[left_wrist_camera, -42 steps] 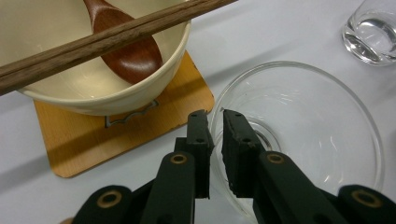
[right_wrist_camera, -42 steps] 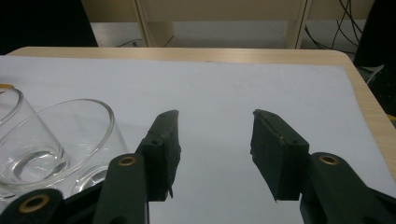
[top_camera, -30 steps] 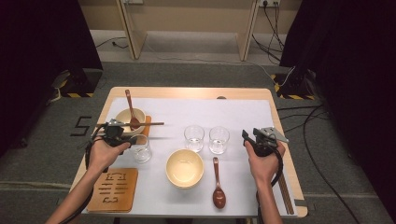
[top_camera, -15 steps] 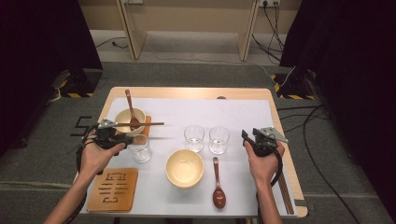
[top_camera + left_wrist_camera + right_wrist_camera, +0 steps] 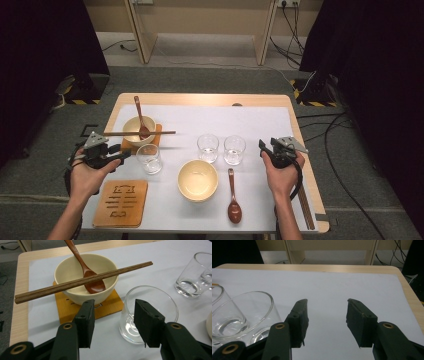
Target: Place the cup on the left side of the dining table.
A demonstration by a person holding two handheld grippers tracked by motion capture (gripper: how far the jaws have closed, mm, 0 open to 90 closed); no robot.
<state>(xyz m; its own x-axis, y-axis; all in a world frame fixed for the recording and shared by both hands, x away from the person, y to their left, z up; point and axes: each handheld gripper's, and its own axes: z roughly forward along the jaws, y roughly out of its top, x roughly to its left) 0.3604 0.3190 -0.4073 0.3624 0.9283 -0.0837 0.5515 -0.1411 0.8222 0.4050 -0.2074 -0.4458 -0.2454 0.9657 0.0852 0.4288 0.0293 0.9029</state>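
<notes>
Backing away toward the bench's left edge, the left claw (image 5: 120, 156) has drawn off the chopsticks (image 5: 139, 133) it hovered at a second ago, and its jaws have just been opening with nothing between them. They stand spread now.

Those chopsticks lie across the rim of a cream bowl (image 5: 86, 277) near the bench's far left corner, with a brown spoon (image 5: 87, 272) leaning inside and an orange coaster (image 5: 75, 307) under the bowl. In the left gripper view, an empty glass (image 5: 150, 315) stands just beside the coaster, partly behind the right-hand jaw.

From the high view, two more glasses (image 5: 208, 148) stand mid-bench, a second cream bowl (image 5: 198, 180) and another spoon (image 5: 234, 197) toward the near edge, and a wooden trivet (image 5: 121, 202) with cut-out characters, unreadable, at the near left corner.

Near the right edge, the right claw (image 5: 263, 148) is spread and empty over white cloth (image 5: 337, 285).
</notes>
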